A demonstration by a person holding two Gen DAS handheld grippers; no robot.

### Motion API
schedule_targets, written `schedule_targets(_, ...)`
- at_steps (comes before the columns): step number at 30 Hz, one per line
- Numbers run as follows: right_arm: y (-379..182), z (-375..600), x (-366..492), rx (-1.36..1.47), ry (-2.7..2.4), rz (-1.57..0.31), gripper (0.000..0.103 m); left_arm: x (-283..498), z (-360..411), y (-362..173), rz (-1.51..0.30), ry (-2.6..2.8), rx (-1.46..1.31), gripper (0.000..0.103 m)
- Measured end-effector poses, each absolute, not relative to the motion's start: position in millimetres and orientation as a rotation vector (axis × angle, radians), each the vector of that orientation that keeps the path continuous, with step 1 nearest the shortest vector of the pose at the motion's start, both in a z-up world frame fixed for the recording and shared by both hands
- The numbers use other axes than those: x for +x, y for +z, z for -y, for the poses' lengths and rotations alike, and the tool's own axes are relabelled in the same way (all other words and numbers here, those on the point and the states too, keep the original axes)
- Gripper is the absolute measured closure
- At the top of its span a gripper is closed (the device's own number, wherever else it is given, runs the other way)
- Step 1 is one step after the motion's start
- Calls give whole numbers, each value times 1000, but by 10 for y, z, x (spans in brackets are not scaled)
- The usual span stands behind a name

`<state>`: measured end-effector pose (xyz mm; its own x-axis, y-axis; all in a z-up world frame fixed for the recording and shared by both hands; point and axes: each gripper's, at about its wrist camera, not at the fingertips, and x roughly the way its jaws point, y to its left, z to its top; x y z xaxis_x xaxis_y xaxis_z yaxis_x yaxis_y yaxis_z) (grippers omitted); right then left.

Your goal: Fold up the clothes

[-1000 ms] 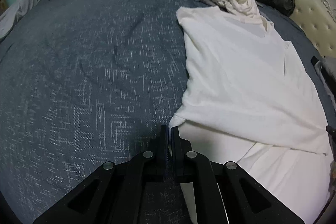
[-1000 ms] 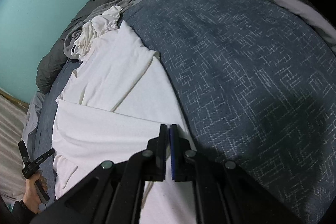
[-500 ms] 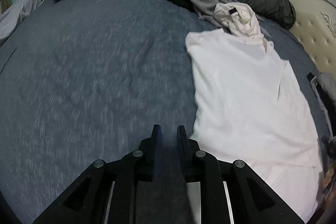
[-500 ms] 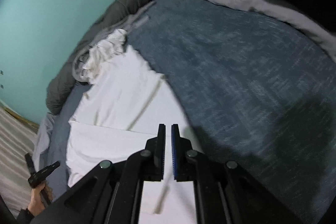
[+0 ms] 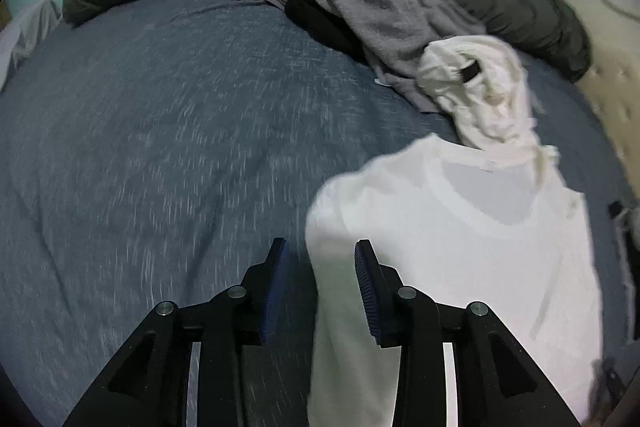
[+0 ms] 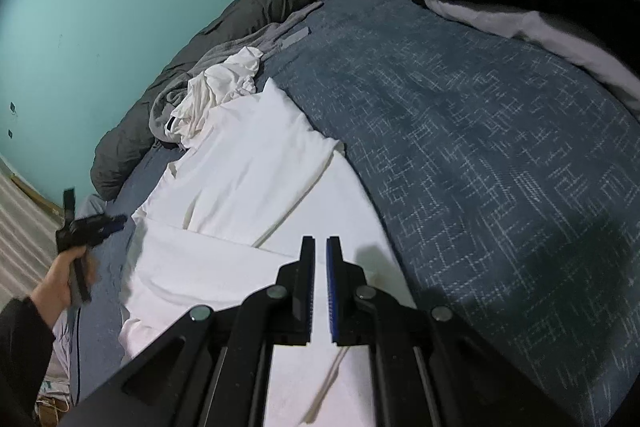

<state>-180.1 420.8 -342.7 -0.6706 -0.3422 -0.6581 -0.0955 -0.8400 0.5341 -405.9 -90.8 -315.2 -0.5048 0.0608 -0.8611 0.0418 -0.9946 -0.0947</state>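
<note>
Shirt: white T-shirt (image 5: 460, 267) flat on bed (image 5: 160, 147) near headboard-side edge | Left gripper (image 5: 320, 267): my jaws opening, empty | Right gripper (image 6: 320, 267): nearly closed, nothing visibly held | Handling: light, limp (pinch hem or shoulder)

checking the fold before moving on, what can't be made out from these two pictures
- Left wrist view: lower part of the white cotton t-shirt, hidden by the left gripper, whose jaws are opening; motion blur too.
- Right wrist view: whether the shut right gripper pinches any shirt fabric.
- Right wrist view: near shirt edge, behind the gripper body.
</note>
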Motion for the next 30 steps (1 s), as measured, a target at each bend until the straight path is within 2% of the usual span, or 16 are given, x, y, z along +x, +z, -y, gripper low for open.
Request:
schedule_targets(5, -3480, -4192, -1854, 1217, -2602, 820, 98, -4303, 891, -3268, 187, 2723, -1584, 66)
schedule_targets(6, -3488, -4190, -1862, 1218, -2598, 820, 98, -4338, 887, -3294, 186, 2718, -1595, 69)
schedule_targets(8, -3491, -4183, -1870, 1218, -2592, 818, 98, -4387, 885, -3339, 169, 2712, -1619, 91)
schedule_targets(9, -3492, -4178, -1867, 1217, -2591, 815, 98, -4403, 896, -3353, 167, 2716, -1624, 97)
schedule_targets(17, -3517, -4136, -1878, 1220, -2589, 788, 98, -4479, 1042, -3389, 200, 2765, -1641, 97)
schedule_targets(21, -3540, -4137, -1878, 1227, -2588, 785, 98, -4442, 1225, -3430, 438, 2769, -1642, 94)
schedule_targets(28, -3543, -4134, -1881, 1224, -2587, 785, 98, -4329, 1367, -3219, 539, 2832, -1526, 89)
schedule_targets(30, -3540, -4135, -1879, 1221, -2590, 786, 98, -4304, 1366, -3177, 503, 2818, -1523, 89)
